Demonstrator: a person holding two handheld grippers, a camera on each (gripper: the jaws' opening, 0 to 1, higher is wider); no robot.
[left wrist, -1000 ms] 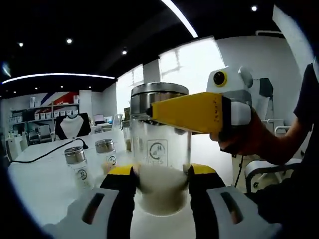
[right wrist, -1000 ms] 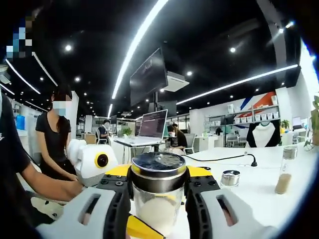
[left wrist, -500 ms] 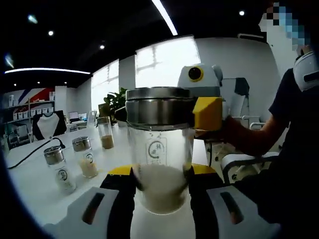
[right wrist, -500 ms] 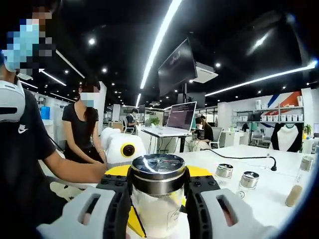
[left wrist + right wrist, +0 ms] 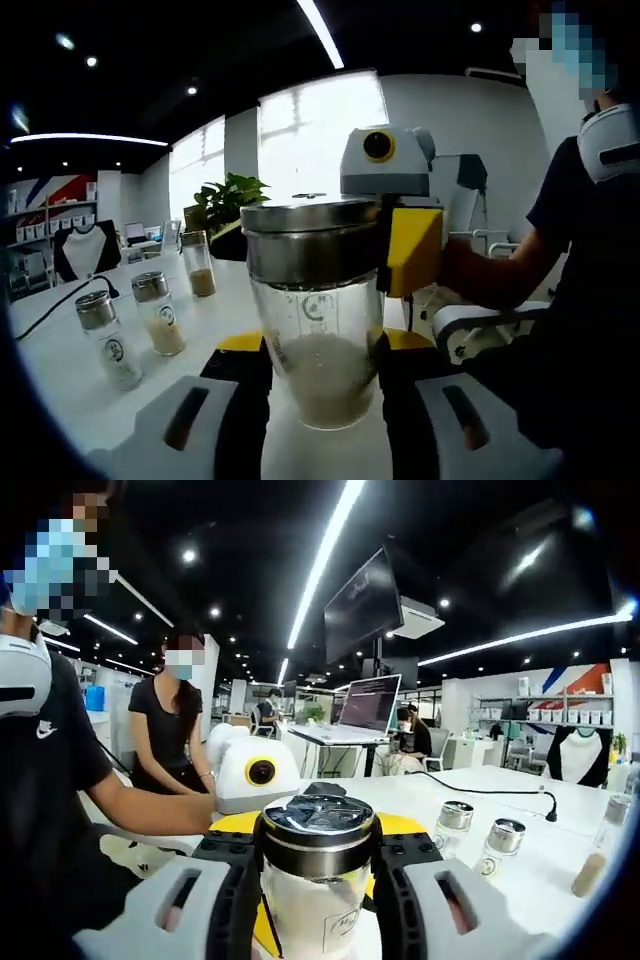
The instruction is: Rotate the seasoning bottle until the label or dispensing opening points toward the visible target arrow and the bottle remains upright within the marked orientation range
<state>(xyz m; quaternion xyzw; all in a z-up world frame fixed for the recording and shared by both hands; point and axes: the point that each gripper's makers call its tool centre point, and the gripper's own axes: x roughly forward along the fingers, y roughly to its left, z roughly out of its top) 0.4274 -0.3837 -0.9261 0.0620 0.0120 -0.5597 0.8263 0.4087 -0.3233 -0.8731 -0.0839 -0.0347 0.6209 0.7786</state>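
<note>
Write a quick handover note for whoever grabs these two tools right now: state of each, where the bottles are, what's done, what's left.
Left tool: shut on the seasoning bottle's glass body, low down.
Right tool: shut on the same bottle just under its metal lid; in the left gripper view its yellow jaw sits at the lid.
Bottle: upright, held between both tools over the white table, printed logo facing the left camera.
Spare bottles: three stand on the table.
Done: bottle gripped top and bottom.
Left: no target arrow is visible, so find it, finish the rotation, keep the bottle upright.
</note>
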